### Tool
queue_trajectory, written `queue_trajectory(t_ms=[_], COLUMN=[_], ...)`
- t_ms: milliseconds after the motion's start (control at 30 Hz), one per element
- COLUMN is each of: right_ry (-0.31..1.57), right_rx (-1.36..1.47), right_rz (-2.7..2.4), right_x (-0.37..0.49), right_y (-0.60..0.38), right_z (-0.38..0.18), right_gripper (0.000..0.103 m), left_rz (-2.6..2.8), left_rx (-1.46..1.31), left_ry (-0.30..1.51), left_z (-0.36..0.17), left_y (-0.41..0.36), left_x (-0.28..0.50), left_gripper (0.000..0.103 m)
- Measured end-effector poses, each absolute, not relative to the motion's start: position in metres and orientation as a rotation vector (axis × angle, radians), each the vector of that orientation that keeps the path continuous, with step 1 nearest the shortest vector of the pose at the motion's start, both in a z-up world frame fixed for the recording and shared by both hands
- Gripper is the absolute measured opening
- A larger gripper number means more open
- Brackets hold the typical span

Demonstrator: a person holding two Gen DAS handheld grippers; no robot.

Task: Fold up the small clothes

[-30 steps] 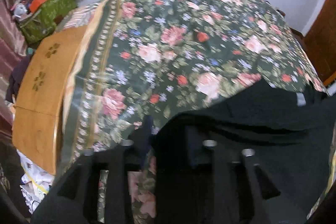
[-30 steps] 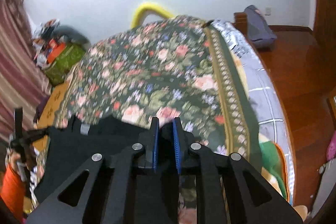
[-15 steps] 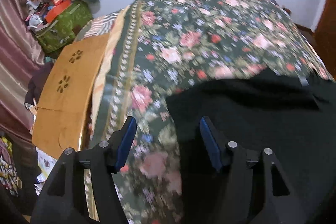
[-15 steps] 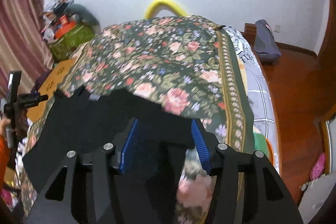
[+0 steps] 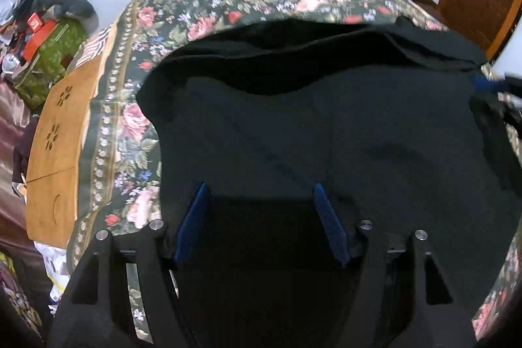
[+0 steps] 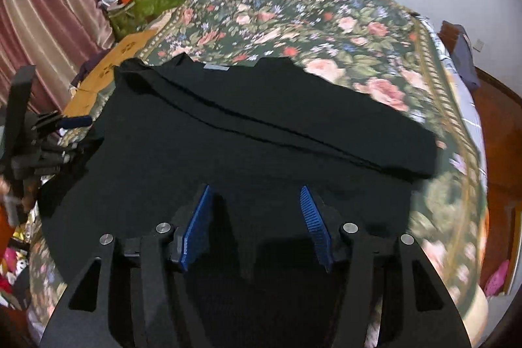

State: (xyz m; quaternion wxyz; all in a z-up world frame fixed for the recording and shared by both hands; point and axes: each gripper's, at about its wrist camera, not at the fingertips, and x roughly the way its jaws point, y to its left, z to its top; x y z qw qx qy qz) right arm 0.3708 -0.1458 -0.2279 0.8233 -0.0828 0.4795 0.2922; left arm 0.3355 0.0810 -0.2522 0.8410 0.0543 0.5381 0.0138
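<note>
Floral bedspread (image 6: 326,22), black garment (image 6: 228,136) on it

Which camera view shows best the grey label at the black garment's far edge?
The right wrist view. There the grey label shows plainly at the far edge of the black garment, which lies on the floral bedspread. In the left wrist view the garment fills the frame, but no label can be made out.

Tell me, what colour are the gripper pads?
Blue pads, clearest in the right wrist view.
</note>
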Motion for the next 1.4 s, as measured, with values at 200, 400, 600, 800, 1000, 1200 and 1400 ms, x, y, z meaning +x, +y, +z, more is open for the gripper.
queue_trajectory(t_ms=[200,400,600,800,1000,1200,1400], right_ry=[0.989,0.878,0.884,0.921,1.006,1.110,1.141], right_rx=[-0.196,-0.062,-0.107,-0.200,-0.190,-0.082,0.141], right_rz=[0.549,0.485,0.510,0.513,0.477,0.461,0.490], right_x=[0.414,0.421,0.391,0.336,0.285,0.256,0.266], right_y=[-0.120,-0.139,-0.156,-0.187,-0.224,-0.246,-0.256], right_z=[-0.219,-0.184,-0.164,-0.163,-0.192,-0.239,-0.265], right_gripper=[0.067,0.067,0.067,0.067,0.068,0.068,0.038], left_rz=[-0.002,0.009,0.035,0.091,0.146,0.174,0.188], left_rx=[0.047,0.036,0.048,0.083,0.036,-0.007,0.064], left_ry=[1.121,1.099,1.104,1.118,1.154,1.158,1.151], left_z=[-0.256,-0.257,-0.254,-0.250,-0.253,-0.255,-0.244], left_y=[0.093,0.095,0.097,0.113,0.138,0.145,0.140], left_x=[0.333,0.331,0.325,0.292,0.244,0.206,0.190], left_gripper=[0.075,0.080,0.080,0.080,0.080,0.082,0.083])
